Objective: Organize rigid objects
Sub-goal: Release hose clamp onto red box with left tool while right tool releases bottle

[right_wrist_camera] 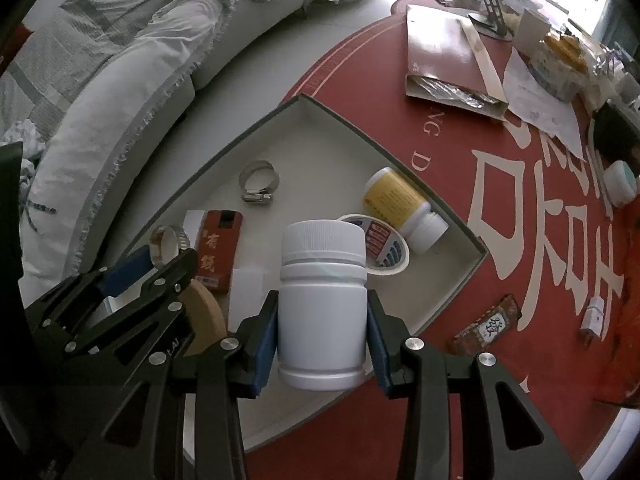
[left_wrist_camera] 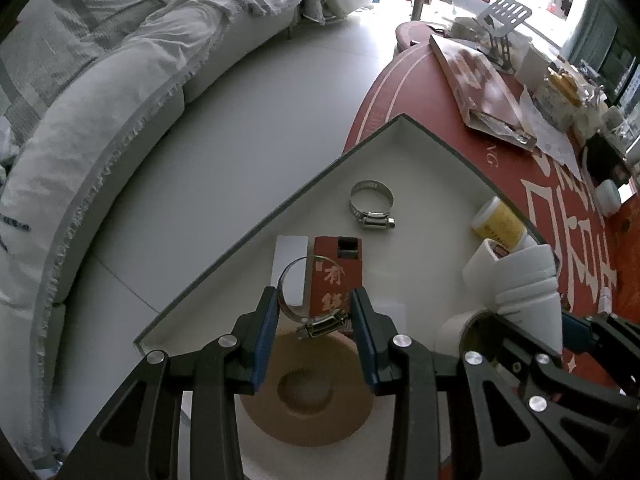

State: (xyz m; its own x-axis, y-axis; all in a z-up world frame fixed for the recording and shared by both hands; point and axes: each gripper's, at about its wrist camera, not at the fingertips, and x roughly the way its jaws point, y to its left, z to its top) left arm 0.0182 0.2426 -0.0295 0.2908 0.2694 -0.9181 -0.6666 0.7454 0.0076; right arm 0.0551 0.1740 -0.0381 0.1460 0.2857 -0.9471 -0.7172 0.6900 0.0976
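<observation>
1. Tray sits on the table, at its edge nearest the sofa.
2. In the tray, a hose clamp lies toward the far corner; a small box lies nearer, left.
3. A labelled bottle lies on its side along the tray's right wall, a tape roll just beside it.
4. A plain bottle is upright between the right gripper pads.
5. A second clamp sits in the left gripper, above a disc.

Daylight glare top right; soft shadows, fisheye-bent edges, sharp centre
</observation>
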